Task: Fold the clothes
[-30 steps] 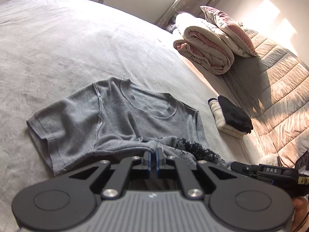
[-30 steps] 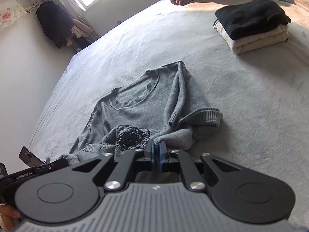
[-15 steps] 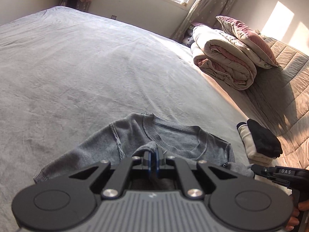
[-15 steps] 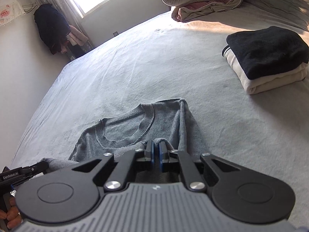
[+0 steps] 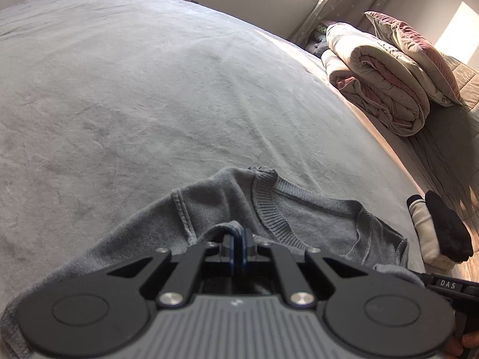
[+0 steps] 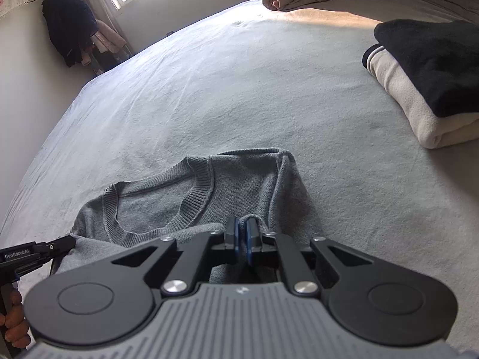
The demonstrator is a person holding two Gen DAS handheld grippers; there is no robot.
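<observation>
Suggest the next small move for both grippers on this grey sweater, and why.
Probably lower both and release near the neckline. The left gripper and right gripper each pinch a fold of the grey sweater, already carried just below the collar, so the fold looks nearly laid.

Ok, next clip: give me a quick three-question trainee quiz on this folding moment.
1. True or false: both grippers are shut on the grey sweater.
2. Which garment tops the folded stack? A) black B) red C) blue
3. Fill in: the sweater's ribbed ____ faces the far side of the bed.

Key:
1. True. The left gripper and the right gripper each pinch a fold of sweater fabric in their jaws.
2. A, the black garment over a cream one.
3. Neckline.
</observation>
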